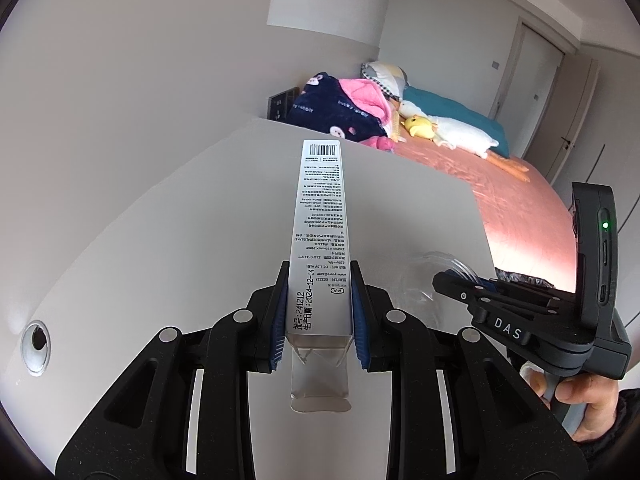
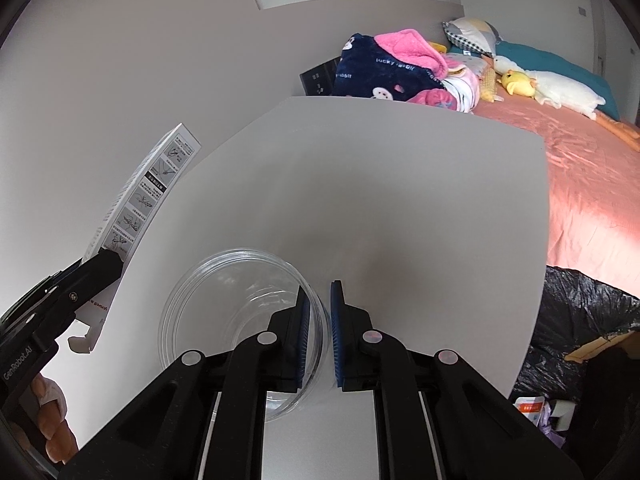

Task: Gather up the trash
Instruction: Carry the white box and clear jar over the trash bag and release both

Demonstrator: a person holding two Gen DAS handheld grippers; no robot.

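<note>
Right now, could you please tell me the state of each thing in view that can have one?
Left gripper: shut on the thermometer box.
Thermometer box: held off the desk, near end flap open.
Right gripper: shut on the rim of the clear plastic container.
Clear plastic container: open, empty, no lid.
Black trash bag: open, some trash inside.
Desk: cable hole uncovered.

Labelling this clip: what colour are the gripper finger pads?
Blue, ribbed pads on black fingers; clearest in the left wrist view.
</note>
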